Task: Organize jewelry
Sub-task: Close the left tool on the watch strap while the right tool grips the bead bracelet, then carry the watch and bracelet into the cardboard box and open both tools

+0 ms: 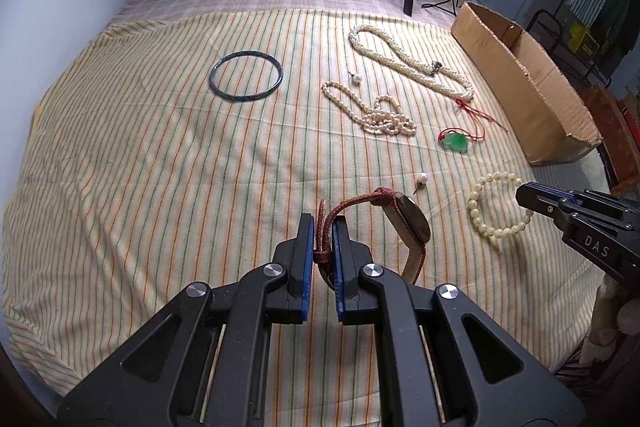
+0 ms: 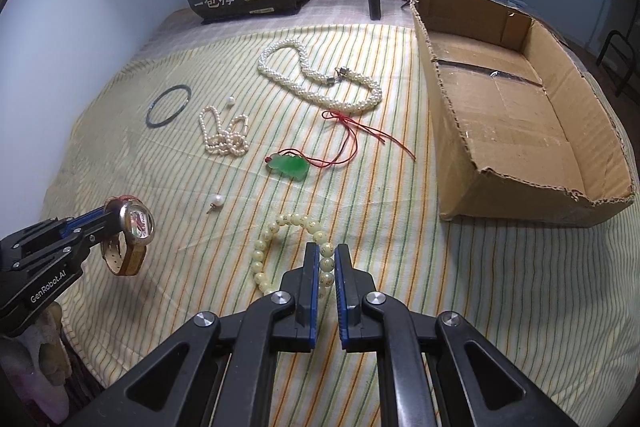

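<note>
In the left wrist view, the left gripper has its fingers pinched on the reddish strap of a wristwatch, which hangs clear of the striped bedsheet. Farther off lie a dark bangle, a small pearl strand, a thick pearl necklace and a green pendant (on red cord). The right gripper reaches in over a cream bead bracelet.

In the right wrist view, the right gripper has its fingers narrowed onto the bead bracelet, whose far side rests on the sheet. A cardboard box sits open at the right, with nothing visible inside.
</note>
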Available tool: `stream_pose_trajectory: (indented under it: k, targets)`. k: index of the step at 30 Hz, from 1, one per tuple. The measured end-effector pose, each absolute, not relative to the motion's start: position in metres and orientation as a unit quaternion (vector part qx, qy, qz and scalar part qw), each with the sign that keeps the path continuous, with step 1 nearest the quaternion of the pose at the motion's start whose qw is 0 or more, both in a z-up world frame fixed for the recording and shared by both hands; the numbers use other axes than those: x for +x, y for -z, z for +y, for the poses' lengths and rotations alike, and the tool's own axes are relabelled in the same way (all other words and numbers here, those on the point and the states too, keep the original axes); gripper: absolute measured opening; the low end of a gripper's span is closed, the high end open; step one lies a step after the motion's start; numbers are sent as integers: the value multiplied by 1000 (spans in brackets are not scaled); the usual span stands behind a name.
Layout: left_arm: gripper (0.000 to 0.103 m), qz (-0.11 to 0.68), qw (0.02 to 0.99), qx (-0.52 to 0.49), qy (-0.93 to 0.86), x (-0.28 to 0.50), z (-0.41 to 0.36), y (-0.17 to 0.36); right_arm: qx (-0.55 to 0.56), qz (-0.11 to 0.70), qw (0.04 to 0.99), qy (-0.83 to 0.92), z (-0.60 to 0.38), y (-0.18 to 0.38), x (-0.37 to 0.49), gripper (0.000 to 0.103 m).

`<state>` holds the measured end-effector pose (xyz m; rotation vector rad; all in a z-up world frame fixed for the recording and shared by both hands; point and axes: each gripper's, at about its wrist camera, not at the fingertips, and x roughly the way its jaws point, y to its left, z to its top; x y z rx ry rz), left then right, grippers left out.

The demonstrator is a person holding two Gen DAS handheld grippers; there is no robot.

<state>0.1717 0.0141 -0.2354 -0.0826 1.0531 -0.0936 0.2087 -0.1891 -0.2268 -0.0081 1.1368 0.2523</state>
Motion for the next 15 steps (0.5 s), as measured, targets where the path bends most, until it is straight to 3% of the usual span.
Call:
stream_pose_trajectory:
  k: [15]
  targets:
    - [7, 463, 882, -41, 80, 171, -7, 191, -1, 473, 871, -129, -205, 156, 192, 5]
